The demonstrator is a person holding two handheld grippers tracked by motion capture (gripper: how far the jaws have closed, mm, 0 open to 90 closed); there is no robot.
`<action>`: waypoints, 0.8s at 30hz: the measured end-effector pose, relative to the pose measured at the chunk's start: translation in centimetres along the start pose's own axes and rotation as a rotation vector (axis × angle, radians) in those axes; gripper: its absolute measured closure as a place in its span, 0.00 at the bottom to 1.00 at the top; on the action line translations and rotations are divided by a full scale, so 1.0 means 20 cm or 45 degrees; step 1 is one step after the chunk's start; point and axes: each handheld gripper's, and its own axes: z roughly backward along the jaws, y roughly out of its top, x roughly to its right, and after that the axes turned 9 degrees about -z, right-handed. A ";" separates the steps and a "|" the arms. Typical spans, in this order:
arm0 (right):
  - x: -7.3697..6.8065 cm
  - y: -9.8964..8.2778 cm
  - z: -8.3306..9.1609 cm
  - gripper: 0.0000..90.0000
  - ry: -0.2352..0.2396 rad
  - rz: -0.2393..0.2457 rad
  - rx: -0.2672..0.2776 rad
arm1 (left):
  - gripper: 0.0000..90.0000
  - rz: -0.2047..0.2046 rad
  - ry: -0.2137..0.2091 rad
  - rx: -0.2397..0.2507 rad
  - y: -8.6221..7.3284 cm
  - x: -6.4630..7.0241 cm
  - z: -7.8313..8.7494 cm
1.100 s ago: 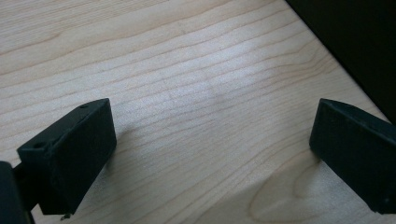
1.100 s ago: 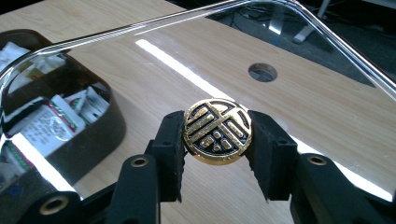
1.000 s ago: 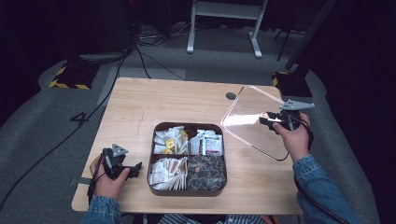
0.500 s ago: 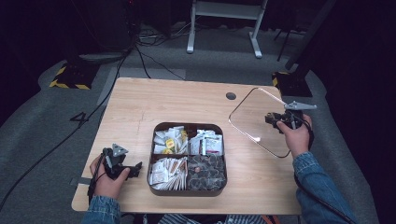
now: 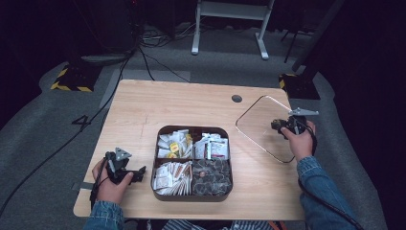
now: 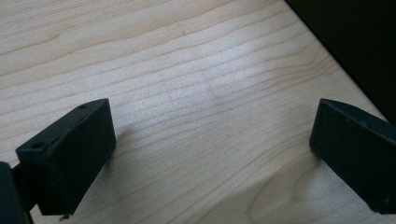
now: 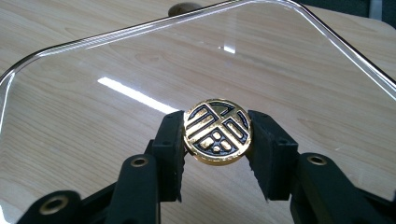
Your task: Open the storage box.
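Clamped on the round gold knob [image 7: 217, 131] of the clear glass lid [image 7: 140, 70], the right gripper [image 5: 283, 125] has brought the lid down from a raised tilt to lie almost flat on the table [image 5: 143, 110], right of the uncovered snack tray [image 5: 193, 195]; setting it aside looks nearly done. Near left, the left gripper [image 5: 130, 173] rests with jaws spread wide, empty.

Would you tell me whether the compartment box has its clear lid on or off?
Off: the clear lid lies on the table right of the open box.
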 end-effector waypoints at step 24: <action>0.01 -0.10 -0.12 0.64 -0.005 0.003 -0.076 | 0.01 0.000 0.000 0.000 0.00 0.00 0.00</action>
